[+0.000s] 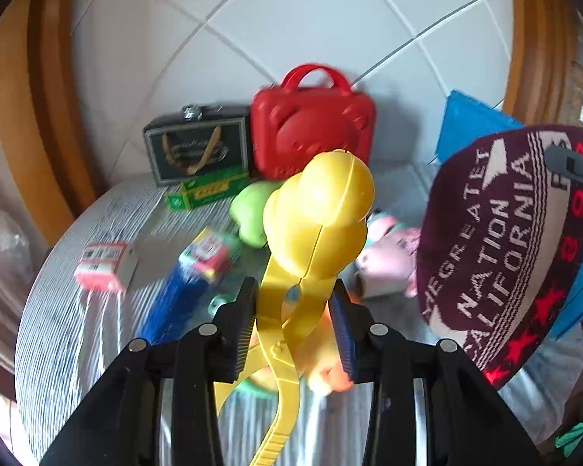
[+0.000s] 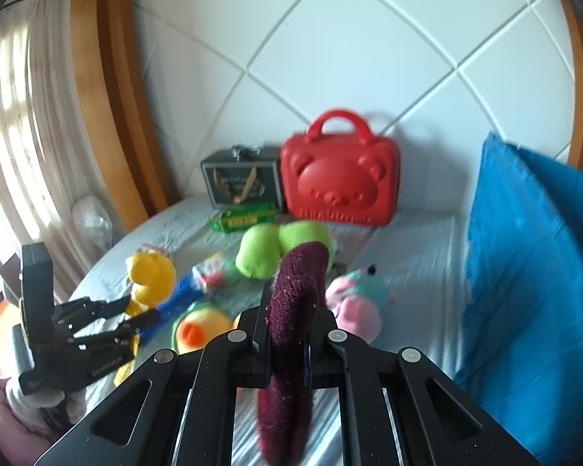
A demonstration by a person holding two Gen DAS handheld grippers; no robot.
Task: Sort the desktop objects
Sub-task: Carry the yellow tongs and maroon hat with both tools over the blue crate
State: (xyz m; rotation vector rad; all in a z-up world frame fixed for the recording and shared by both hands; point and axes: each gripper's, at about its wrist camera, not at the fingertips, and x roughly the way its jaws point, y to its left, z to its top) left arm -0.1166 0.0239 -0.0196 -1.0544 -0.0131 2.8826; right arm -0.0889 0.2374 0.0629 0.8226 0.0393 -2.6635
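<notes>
My left gripper (image 1: pixel 295 326) is shut on a yellow plastic duck-shaped clamp toy (image 1: pixel 315 209) and holds it above the bed. It also shows in the right wrist view (image 2: pixel 151 272), held by the left gripper (image 2: pixel 136 312). My right gripper (image 2: pixel 285 334) is shut on a maroon knit hat (image 2: pixel 295 303). In the left wrist view the hat (image 1: pixel 497 244) hangs at the right with white lettering and red stars.
On the striped bed sheet (image 2: pixel 408 252) lie a green plush (image 2: pixel 264 248), a pink-teal plush (image 2: pixel 361 299), a round orange-yellow toy (image 2: pixel 198 326), a blue tube (image 1: pixel 175 303) and small boxes (image 1: pixel 101 266). A red bear case (image 2: pixel 340 178), dark tin (image 2: pixel 241 182), green box (image 2: pixel 245 219) stand behind. Blue bag (image 2: pixel 532 264) right.
</notes>
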